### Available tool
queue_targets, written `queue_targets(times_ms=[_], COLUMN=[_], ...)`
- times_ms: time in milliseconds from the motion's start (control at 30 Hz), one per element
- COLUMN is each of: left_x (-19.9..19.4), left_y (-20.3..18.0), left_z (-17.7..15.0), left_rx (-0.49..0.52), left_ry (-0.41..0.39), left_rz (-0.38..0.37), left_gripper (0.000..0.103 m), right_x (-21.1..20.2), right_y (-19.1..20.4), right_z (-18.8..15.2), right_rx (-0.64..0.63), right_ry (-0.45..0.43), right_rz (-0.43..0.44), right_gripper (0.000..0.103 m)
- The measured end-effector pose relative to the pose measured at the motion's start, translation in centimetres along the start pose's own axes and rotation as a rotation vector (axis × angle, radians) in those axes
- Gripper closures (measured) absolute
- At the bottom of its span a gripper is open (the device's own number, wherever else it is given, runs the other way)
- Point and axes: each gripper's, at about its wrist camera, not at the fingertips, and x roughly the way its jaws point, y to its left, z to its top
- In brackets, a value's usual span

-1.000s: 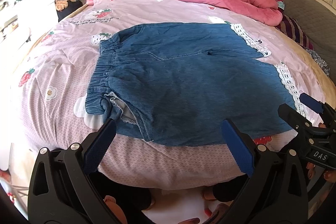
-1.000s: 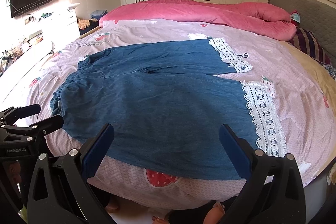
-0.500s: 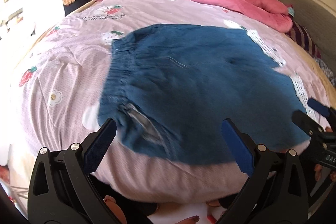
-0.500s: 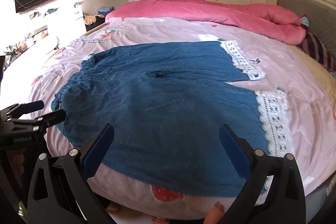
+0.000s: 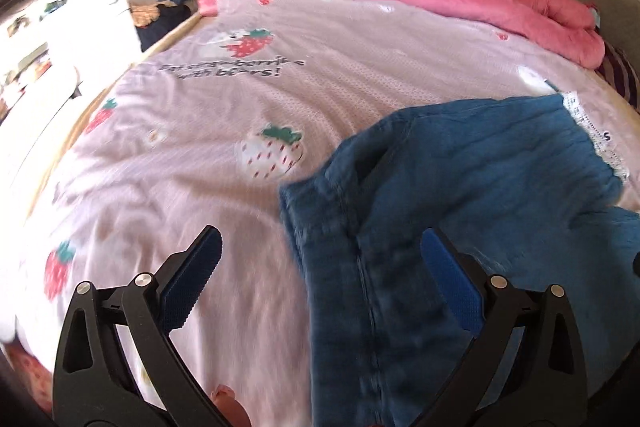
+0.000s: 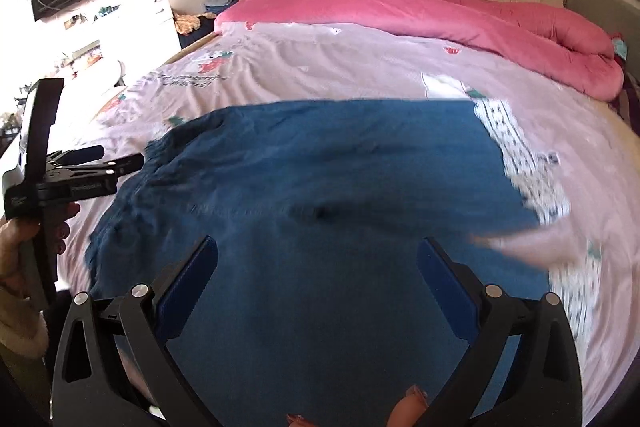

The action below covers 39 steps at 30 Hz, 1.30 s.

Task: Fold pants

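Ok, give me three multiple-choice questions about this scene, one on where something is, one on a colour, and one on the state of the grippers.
1. Where do the blue denim pants with white lace hems lie?
A. on the pink strawberry-print bedsheet
B. on the floor
C. on the bunched pink quilt

2. What colour are the gripper finger pads?
A. red
B. blue
C. white

3. How stand the left gripper and right gripper?
A. both shut on cloth
B. one open
C. both open, empty

Answers: 1 A, the pants spread on the sheet; 2 B, blue pads in both views; 3 C, fingers wide apart, nothing between.
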Motion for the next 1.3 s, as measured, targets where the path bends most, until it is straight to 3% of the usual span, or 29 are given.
queue_targets(times_ms=[133,233,367,400,500,733,1000,1033,1067,1100,1167,1300], left_x=[2.2,4.3,6.1,6.5,6.9,3.1,-0.1,-0.2,-0.3,-0.3,-0.4,-1.2], left_y=[-0.1,-0.1,-0.1,-0.1,0.9,2.2,1.6,1.5,1.4,1.4,1.4,1.7], left_z=[1.6,2.3,2.5,2.5,2.4,2.9,2.8,2.7,2.7,2.7,2.6,2.2], left_rx=[0.029,0.038,0.064,0.071,0.028,-0.029,0.004,0.004,0.008,0.008,0.006,0.002], left_ry=[0.013,0.041,0.039,0.041,0.04,-0.083,-0.171,-0.173,-0.174,-0.174,-0.176,-0.205], left_rz=[-0.019,-0.046,-0.067,-0.051,-0.135,-0.261,-0.303,-0.306,-0.31,-0.311,-0.307,-0.312], left_gripper=[0.017,0.029,0.055,0.08,0.097,0.098,0.098,0.098,0.098,0.098,0.098,0.098], right_x=[2.5,4.6,6.8,7.5,9.3,13.3,16.3,16.4,16.3,16.2,15.5,12.4], right_y=[-0.1,-0.3,0.2,0.5,1.6,5.8,8.1,8.2,8.2,8.1,8.1,7.2], right_z=[2.6,4.1,5.8,6.3,7.5,10.4,12.3,12.3,12.4,12.4,11.9,10.4], right_rx=[-0.017,-0.037,-0.116,-0.143,-0.226,-0.462,-0.648,-0.651,-0.645,-0.627,-0.616,-0.558], right_ry=[0.026,0.049,0.068,0.07,0.082,0.098,0.126,0.129,0.131,0.142,0.148,0.097], right_rz=[0.04,0.03,0.015,0.016,0.017,0.018,0.033,0.053,0.072,0.088,0.104,0.13], right_gripper=[0.004,0.004,0.004,0.004,0.004,0.004,0.005,0.018,0.062,0.078,0.095,0.098])
